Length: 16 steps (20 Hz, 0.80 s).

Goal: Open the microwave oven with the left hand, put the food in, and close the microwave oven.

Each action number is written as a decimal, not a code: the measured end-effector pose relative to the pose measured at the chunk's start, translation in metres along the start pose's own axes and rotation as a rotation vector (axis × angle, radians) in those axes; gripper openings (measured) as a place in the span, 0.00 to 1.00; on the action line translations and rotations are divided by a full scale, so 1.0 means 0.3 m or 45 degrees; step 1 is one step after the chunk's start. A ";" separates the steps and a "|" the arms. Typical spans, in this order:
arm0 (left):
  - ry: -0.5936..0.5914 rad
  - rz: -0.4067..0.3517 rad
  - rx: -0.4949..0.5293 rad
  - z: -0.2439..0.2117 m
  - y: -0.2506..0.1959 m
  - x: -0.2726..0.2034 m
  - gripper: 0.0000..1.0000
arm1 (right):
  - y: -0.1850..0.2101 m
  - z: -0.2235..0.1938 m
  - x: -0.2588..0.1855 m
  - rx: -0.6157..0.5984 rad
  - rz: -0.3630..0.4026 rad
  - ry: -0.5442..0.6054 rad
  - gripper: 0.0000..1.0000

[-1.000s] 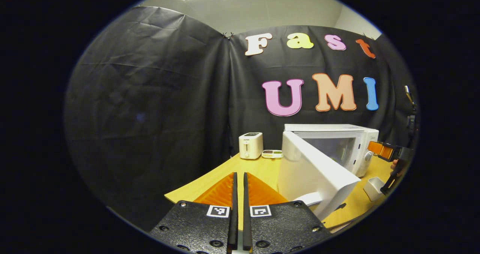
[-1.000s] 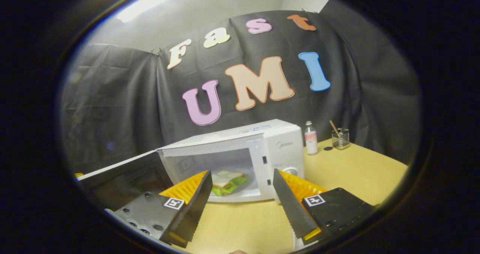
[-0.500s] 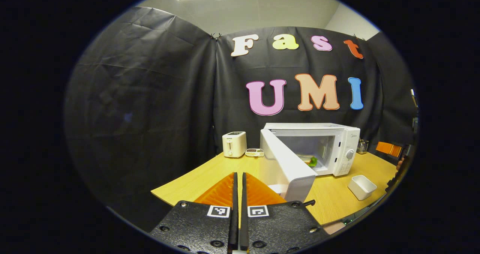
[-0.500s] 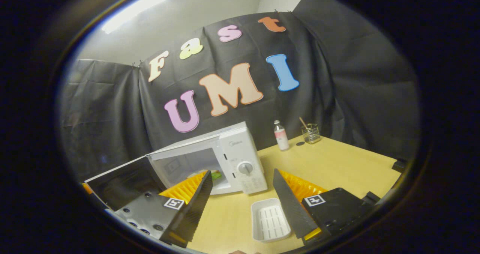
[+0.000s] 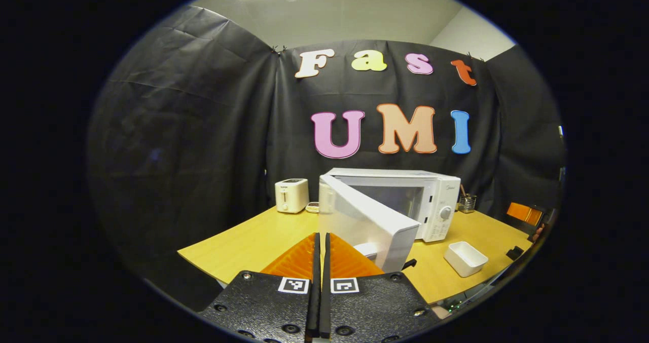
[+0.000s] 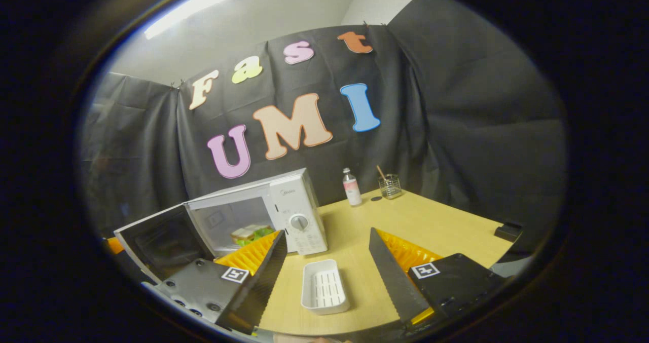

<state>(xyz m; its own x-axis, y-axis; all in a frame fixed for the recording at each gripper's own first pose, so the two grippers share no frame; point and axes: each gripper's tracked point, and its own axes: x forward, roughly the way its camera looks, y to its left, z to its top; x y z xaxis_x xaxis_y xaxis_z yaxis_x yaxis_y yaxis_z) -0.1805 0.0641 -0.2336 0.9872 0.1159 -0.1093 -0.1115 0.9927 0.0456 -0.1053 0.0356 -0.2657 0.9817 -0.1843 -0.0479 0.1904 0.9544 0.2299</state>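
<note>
A toaster [image 5: 291, 195], bottle [image 6: 351, 187], glass jar [image 6: 389, 185] and white tray [image 6: 324, 287] sit on the table [image 6: 431, 226].

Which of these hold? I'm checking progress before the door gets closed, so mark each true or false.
1. The microwave door is closed. False: it stands open.
2. A sandwich sits inside the microwave. True.
3. The right gripper is shut on the sandwich. False: it is open and empty.
4. The white tray on the table is empty. True.
5. The left gripper is shut. True.
</note>
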 end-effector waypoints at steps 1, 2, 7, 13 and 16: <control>0.001 -0.023 -0.004 -0.005 -0.032 0.015 0.01 | -0.010 0.016 -0.016 0.002 -0.005 -0.013 0.91; 0.009 -0.048 -0.006 -0.018 -0.063 0.026 0.01 | -0.021 0.029 -0.030 0.003 -0.011 -0.023 0.91; 0.047 -0.174 -0.020 -0.062 -0.217 0.108 0.02 | -0.068 0.072 -0.051 -0.009 -0.033 -0.058 0.91; 0.058 -0.232 -0.010 -0.079 -0.360 0.224 0.02 | -0.136 0.068 -0.024 -0.198 -0.069 -0.017 0.99; 0.062 -0.271 -0.016 -0.082 -0.434 0.288 0.01 | -0.156 0.074 0.007 -0.207 -0.086 -0.006 0.92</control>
<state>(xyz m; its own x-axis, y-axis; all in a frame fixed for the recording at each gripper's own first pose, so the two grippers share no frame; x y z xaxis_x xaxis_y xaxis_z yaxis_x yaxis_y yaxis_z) -0.0833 -0.0542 -0.2735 0.9820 -0.0952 -0.1631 0.0971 0.9953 0.0040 -0.1121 -0.0145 -0.2551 0.9667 -0.2501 -0.0536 0.2533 0.9651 0.0662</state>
